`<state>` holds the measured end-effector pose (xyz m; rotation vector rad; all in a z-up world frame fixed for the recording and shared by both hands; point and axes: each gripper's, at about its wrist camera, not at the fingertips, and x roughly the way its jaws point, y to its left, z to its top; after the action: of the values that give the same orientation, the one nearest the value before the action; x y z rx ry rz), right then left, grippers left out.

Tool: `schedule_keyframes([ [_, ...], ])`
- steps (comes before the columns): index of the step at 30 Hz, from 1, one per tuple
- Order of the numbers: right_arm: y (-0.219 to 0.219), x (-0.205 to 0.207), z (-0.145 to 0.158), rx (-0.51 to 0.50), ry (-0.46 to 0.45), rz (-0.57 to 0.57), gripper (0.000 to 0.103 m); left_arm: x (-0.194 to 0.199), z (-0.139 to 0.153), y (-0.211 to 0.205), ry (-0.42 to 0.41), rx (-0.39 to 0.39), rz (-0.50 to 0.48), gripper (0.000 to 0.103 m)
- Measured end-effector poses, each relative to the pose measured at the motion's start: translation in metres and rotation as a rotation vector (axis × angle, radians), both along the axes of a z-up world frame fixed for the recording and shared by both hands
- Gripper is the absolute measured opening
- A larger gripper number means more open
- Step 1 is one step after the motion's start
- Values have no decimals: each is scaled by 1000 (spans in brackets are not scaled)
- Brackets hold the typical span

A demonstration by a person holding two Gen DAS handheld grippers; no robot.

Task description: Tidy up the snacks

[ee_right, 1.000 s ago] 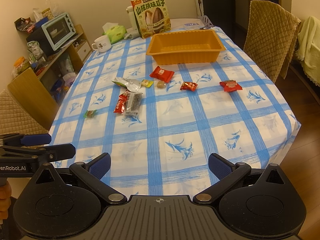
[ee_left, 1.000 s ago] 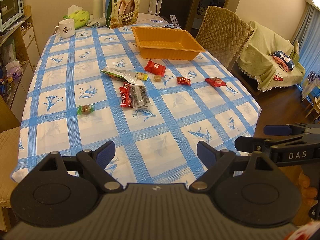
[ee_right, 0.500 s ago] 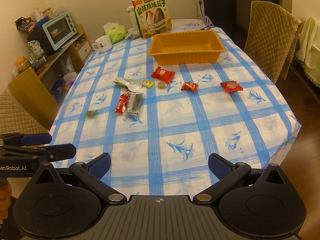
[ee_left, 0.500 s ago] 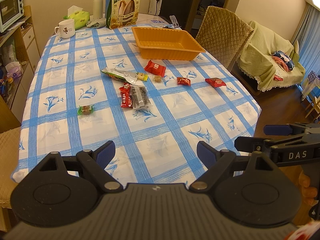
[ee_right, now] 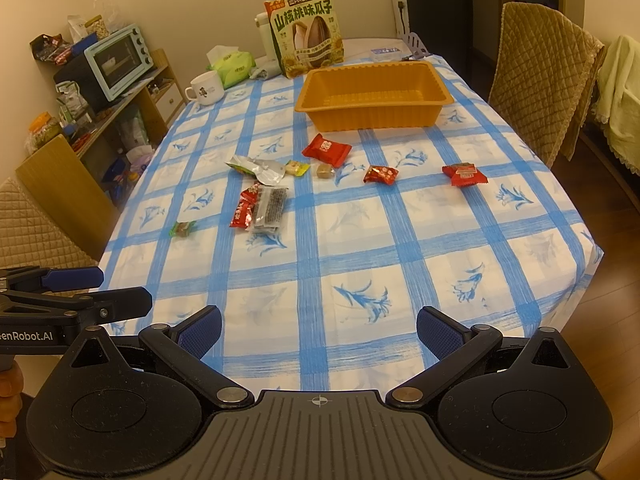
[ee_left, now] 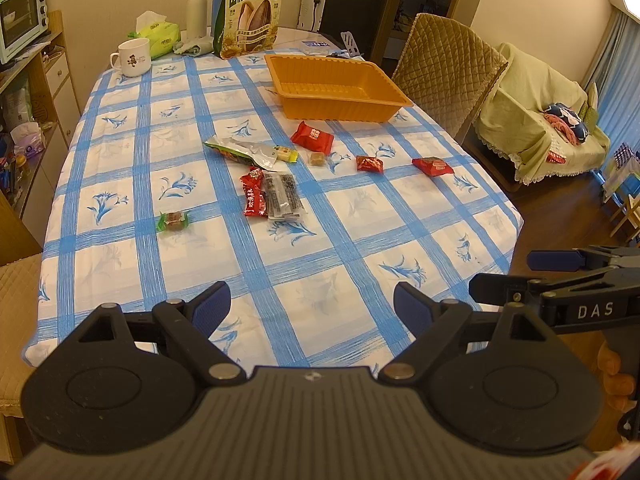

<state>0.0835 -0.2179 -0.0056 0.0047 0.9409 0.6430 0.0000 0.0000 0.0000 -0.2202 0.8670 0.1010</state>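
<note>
Both the left gripper (ee_left: 312, 304) and right gripper (ee_right: 318, 330) hover spread and empty at six o'clock, since the snacks lie scattered short of the orange tray (ee_right: 436, 92) at twelve.

I see cream walls under warm light, and a wood floor (ee_right: 608, 280). A shelf (ee_right: 120, 116) with an oven (ee_right: 118, 60) stands left of the table (ee_right: 400, 248). Right are a quilted chair (ee_left: 448, 76), a draped sofa (ee_left: 536, 120) and blue curtains (ee_left: 616, 64).

Far end of table from my tongs: white mug (ee_left: 132, 57), tissue pack (ee_left: 158, 34), thermos (ee_left: 197, 10). Toaster oven (ee_right: 118, 61) off left.
</note>
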Motion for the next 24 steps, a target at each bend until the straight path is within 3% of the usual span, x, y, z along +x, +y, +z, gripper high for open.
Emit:
schedule_keyframes([
  [9,3,6,0,3,-11,-14,103,1,-1,5,-3,1,17,88],
  [14,-6,16,-6,15,-55,-58,103,5,-7,29,-7,20,56,88],
  [24,-33,80,-21,1,-113,-136,103,16,-21,75,-22,60,156,88],
])
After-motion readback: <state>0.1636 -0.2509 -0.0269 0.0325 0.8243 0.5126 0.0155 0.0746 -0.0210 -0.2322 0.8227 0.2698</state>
